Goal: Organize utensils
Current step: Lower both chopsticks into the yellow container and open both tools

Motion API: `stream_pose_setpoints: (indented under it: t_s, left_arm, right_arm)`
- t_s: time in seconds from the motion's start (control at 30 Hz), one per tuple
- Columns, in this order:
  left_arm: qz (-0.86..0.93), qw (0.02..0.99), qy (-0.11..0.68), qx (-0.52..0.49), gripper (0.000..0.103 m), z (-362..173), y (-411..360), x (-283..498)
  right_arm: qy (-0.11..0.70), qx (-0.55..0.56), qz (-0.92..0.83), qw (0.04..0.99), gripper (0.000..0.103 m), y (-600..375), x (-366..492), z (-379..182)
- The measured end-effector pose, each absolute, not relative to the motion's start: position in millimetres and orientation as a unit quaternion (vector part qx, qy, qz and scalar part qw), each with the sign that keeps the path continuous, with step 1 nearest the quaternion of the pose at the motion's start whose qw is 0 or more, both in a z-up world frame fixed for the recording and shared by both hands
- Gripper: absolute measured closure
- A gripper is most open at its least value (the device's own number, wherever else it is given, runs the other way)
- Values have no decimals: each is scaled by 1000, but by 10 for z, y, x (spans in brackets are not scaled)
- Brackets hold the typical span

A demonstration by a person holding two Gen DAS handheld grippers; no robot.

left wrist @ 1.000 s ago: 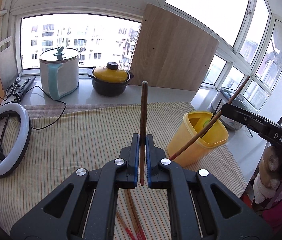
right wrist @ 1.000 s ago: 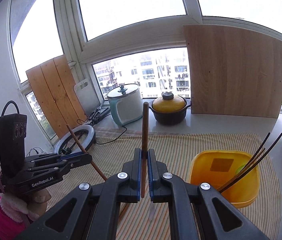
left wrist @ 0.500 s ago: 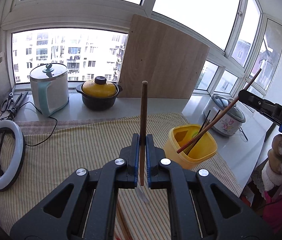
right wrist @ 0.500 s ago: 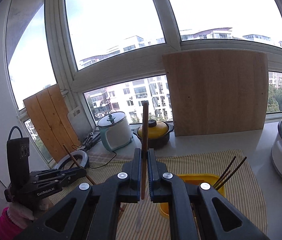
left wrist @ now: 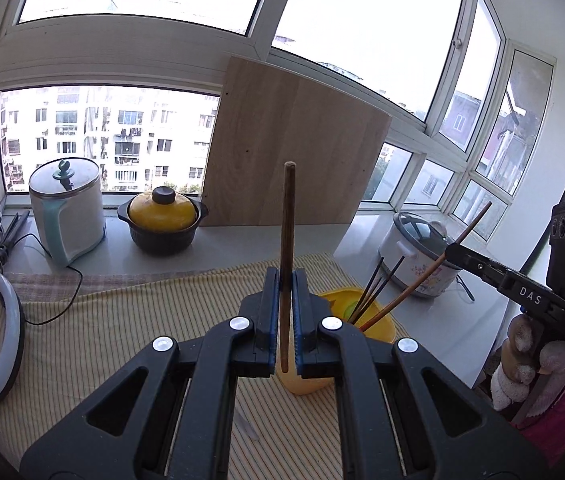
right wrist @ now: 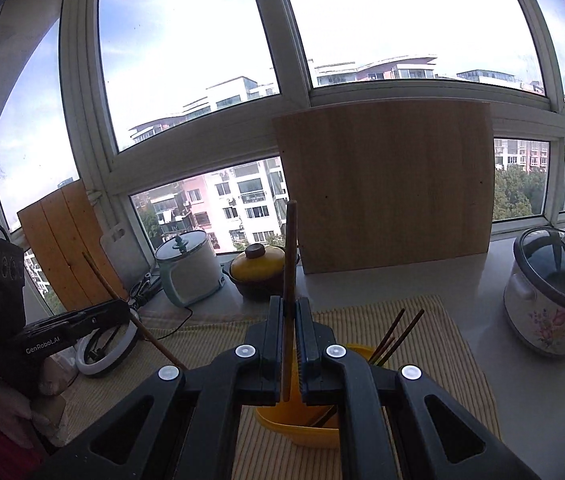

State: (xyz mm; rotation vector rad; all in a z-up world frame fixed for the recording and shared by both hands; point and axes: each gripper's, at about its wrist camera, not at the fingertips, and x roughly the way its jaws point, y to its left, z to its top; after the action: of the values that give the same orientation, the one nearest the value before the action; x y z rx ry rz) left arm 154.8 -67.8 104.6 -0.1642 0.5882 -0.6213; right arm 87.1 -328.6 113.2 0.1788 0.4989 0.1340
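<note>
Left gripper [left wrist: 287, 312]: clamped on a brown chopstick [left wrist: 287, 240]; side reads "GenRobot.AI".
Right gripper [right wrist: 291, 336]: clamped on a second chopstick [right wrist: 289, 264]; side reads "DAS".
Yellow holder [right wrist: 282, 412]: on striped cloth, dark sticks inside.

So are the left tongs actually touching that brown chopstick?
Touching. The left wrist view shows the left tongs shut on the chopstick, blue pads pressed against both its sides, so it stands upright between them.

"DAS" reads white on the right gripper [left wrist: 455, 251], and "GenRobot.AI" shows along the left gripper [right wrist: 124, 312].
</note>
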Motion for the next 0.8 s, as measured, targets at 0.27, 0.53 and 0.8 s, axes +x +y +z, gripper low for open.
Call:
stream_pose_setpoints:
  t_s: [0.27,0.53,0.8]
  left_arm:
    - [-318,902,277,-92,99,1128,-862,1595]
    - [-323,897,284,-98,99,1106,-1075,1690]
    - [-327,891,305,-74,99,969,-1284,1717]
  right_arm:
    - [264,85,60,959,100,-3333,903,982]
    - [280,86,61,954,100,-3331,935,853]
    - [295,92,64,949,99,-3347,969,751]
